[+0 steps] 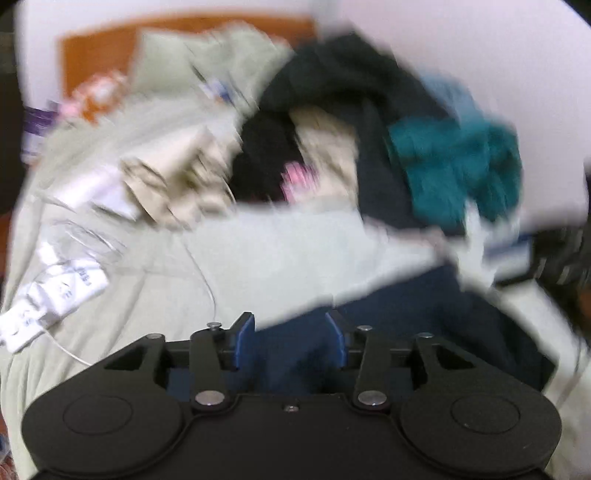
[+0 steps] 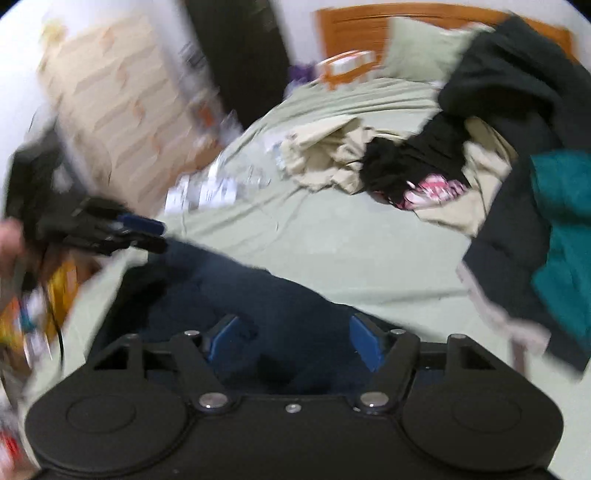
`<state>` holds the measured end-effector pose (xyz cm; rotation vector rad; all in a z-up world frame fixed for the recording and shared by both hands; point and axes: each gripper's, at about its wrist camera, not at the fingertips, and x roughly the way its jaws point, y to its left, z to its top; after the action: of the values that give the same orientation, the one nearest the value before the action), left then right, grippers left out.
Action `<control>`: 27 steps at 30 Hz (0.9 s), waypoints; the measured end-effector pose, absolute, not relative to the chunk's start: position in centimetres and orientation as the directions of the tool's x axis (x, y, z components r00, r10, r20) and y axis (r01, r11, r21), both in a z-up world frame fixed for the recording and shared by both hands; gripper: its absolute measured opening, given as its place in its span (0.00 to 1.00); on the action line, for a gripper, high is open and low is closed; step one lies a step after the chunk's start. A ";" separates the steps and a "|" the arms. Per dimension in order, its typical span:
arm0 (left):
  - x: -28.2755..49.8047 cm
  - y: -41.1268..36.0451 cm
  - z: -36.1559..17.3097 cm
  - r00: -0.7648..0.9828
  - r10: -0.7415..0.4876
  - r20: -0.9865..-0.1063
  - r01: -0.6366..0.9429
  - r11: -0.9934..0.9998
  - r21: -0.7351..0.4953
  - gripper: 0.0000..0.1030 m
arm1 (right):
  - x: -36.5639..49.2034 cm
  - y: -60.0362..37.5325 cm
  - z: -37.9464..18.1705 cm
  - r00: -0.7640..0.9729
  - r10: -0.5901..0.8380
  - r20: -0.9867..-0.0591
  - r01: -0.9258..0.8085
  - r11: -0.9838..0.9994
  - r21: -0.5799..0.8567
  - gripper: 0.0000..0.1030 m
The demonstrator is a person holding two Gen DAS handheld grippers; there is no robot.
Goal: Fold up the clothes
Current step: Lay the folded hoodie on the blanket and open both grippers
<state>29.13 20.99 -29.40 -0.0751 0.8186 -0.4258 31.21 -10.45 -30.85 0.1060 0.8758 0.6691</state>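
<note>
Right wrist: right gripper (image 2: 291,339) parted over navy garment (image 2: 258,291).

navy garment (image 2: 236,288): soft matt cloth | headboard (image 2: 354,26): glossy wood | bedsheet (image 2: 332,236): matt cloth

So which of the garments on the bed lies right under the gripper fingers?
The navy garment, spread flat on the near edge beneath both grippers; the teal, black and beige ones lie heaped farther back.

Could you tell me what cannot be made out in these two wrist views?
- Left wrist view: pile of clothes smeared by motion blur; garments barely separable.
- Both views: whether the open pads touch the navy garment, hidden by each gripper's body.
- Right wrist view: left gripper blurred.
</note>
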 end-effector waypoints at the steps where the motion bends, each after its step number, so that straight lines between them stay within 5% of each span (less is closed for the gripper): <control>1: 28.5 20.8 -29.6 0.599 -0.400 -0.694 0.329 0.913 -0.242 0.35 | 31.1 -10.3 -31.9 0.469 0.589 -0.658 -0.434 0.802 0.409 0.48; 2: 27.2 20.3 -30.5 0.591 -0.384 -0.710 0.300 0.921 -0.249 0.15 | 31.0 -9.9 -33.0 0.480 0.580 -0.658 -0.388 0.813 0.434 0.34; 3: 26.6 20.0 -31.5 0.577 -0.358 -0.734 0.270 0.932 -0.242 0.08 | 30.9 -9.3 -33.9 0.486 0.554 -0.676 -0.364 0.831 0.420 0.29; 8: 24.6 19.7 -37.6 0.490 -0.258 -0.832 0.174 0.965 -0.197 0.03 | 31.3 -8.6 -38.9 0.455 0.478 -0.751 -0.298 0.877 0.377 0.24; 16: 24.8 22.2 -39.6 0.459 -0.210 -0.863 0.044 0.976 -0.214 0.03 | 31.5 -8.1 -40.8 0.459 0.442 -0.771 -0.316 0.892 0.323 0.36; 18: 23.5 23.6 -37.8 0.505 -0.224 -0.834 -0.017 0.963 -0.270 0.15 | 30.1 -10.6 -38.6 0.524 0.458 -0.718 -0.233 0.888 0.396 0.48; 20: 19.6 26.2 -35.1 0.612 -0.267 -0.744 -0.080 0.915 -0.395 0.60 | 28.2 -13.0 -36.9 0.570 0.473 -0.672 -0.165 0.867 0.470 0.62; 21: 18.3 26.7 -34.7 0.634 -0.266 -0.726 -0.099 0.903 -0.418 0.68 | 26.8 -14.5 -36.2 0.593 0.470 -0.653 -0.123 0.855 0.504 0.66; 23: 14.4 27.7 -34.4 0.658 -0.273 -0.702 -0.155 0.864 -0.480 0.73 | 23.1 -17.6 -35.2 0.635 0.436 -0.638 -0.006 0.828 0.560 0.78; 27: 8.1 28.8 -37.3 0.639 -0.281 -0.715 -0.321 0.748 -0.581 0.73 | 14.6 -21.9 -37.1 0.622 0.408 -0.668 0.234 0.718 0.656 0.79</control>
<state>8.09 28.80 -37.26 -0.7518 0.8995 0.0250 14.61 -21.91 -37.11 0.7918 0.9185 0.1134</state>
